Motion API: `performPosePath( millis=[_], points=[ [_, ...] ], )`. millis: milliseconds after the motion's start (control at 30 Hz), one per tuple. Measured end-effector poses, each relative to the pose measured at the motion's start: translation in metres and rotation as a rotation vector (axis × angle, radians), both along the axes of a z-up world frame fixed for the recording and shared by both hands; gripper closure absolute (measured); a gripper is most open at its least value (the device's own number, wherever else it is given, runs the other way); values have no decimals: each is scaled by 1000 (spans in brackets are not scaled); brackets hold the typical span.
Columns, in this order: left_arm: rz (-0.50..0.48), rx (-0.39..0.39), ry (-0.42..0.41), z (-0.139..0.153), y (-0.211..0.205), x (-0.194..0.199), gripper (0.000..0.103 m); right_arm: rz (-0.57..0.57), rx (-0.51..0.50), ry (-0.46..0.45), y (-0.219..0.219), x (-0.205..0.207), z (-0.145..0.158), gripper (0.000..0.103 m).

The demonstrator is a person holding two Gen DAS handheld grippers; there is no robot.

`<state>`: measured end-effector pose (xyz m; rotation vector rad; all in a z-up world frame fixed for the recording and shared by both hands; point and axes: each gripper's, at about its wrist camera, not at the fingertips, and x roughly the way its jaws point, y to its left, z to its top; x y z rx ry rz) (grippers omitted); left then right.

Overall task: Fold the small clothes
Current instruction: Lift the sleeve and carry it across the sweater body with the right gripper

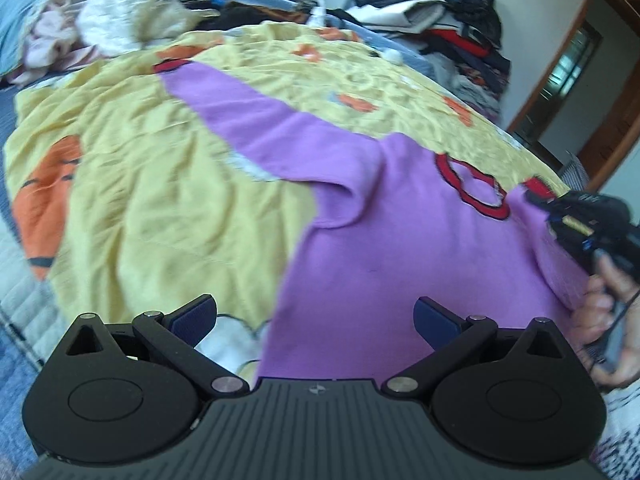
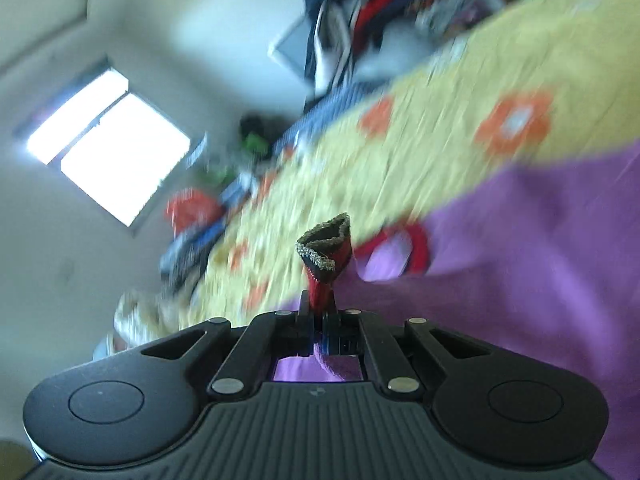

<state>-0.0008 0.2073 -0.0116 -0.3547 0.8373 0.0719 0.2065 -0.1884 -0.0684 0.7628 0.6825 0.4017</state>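
A small purple sweatshirt [image 1: 384, 240] with red cuffs and a red-trimmed neck lies on a yellow blanket [image 1: 160, 200]. One sleeve [image 1: 232, 108] stretches away to the far left. My left gripper [image 1: 316, 320] is open, just above the sweatshirt's near hem, holding nothing. My right gripper [image 2: 320, 312] is shut on a red cuff [image 2: 326, 256] of the other sleeve, and the purple cloth [image 2: 540, 260] trails off to its right. The right gripper [image 1: 576, 216] also shows at the sweatshirt's right edge in the left wrist view.
Piles of clothes lie along the bed's far side [image 1: 132, 12] and far right [image 1: 460, 36]. A doorway [image 1: 580, 80] is at the right. A bright window [image 2: 108, 144] shows in the blurred right wrist view. A person's hand [image 1: 612, 320] holds the right gripper.
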Motion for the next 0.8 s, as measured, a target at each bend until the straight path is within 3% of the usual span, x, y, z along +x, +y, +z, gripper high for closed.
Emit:
performPosePath(
  millis=[100, 267, 500, 800],
  points=[
    [15, -8, 1, 0, 8, -3, 0, 41, -35, 23, 29, 0, -14, 100],
    [8, -7, 7, -1, 7, -2, 0, 95, -65, 4, 70, -16, -11, 100],
    [-6, -14, 9, 0, -2, 3, 0, 150, -79, -24, 102, -6, 3, 100],
    [-25, -8, 15, 1, -12, 9, 0, 178, -91, 26, 134, 2, -16, 100]
  ],
)
